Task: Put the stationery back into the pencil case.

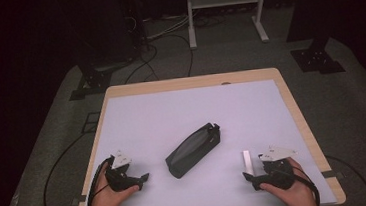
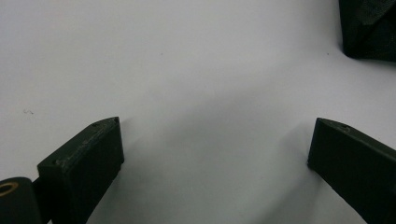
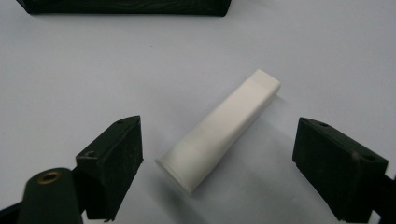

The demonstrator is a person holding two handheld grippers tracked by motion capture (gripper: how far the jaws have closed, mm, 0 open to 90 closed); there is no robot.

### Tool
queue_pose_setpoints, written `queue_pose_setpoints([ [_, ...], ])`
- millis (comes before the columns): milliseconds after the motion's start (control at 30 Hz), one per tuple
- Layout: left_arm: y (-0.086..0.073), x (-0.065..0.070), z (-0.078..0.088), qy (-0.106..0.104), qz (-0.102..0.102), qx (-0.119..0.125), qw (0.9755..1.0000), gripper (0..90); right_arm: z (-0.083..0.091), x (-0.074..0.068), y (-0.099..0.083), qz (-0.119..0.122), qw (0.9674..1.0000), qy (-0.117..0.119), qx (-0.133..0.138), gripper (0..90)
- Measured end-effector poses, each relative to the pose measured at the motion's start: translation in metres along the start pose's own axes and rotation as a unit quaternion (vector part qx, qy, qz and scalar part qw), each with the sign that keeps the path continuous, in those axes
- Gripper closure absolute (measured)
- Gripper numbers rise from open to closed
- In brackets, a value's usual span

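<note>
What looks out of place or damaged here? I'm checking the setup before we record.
Nothing stands out. The dark pouch lies diagonally mid-table, apparently intact, and the white tube lies flat between the open right gripper jaws. The left gripper is open over bare table.

A black pouch [image 1: 193,150] and white tube [image 3: 218,128] on a white table [image 1: 172,114].

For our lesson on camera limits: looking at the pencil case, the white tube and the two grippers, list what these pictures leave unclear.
- Pencil case: contents hidden by its dark fabric in the high view; cut off by the frame edge in both gripper views.
- White tube: any print is too small in the high view, and the right gripper view shows none.
- Left gripper and right gripper: jaws small and dark in the high view.
</note>
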State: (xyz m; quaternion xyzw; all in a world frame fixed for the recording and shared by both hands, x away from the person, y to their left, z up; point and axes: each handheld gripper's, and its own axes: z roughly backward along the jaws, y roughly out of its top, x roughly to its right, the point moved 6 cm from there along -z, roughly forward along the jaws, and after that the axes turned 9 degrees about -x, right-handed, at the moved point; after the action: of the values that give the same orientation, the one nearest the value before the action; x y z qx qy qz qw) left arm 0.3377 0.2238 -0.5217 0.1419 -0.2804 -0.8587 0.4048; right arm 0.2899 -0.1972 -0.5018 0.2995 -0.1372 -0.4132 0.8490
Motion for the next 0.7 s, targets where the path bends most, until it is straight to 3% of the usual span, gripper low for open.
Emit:
queue_pose_setpoints([
  [233,0.000,0.000,0.000,0.000,0.000,0.000,1.0000,2.6,-0.007,-0.005,-0.001,0.002,1.0000,-0.004,-0.008,17.2],
  [700,0.000,0.000,0.000,0.000,0.000,0.000,1.0000,2.6,-0.006,0.004,-0.010,-0.007,0.9993,-0.030,-0.020,21.6],
])
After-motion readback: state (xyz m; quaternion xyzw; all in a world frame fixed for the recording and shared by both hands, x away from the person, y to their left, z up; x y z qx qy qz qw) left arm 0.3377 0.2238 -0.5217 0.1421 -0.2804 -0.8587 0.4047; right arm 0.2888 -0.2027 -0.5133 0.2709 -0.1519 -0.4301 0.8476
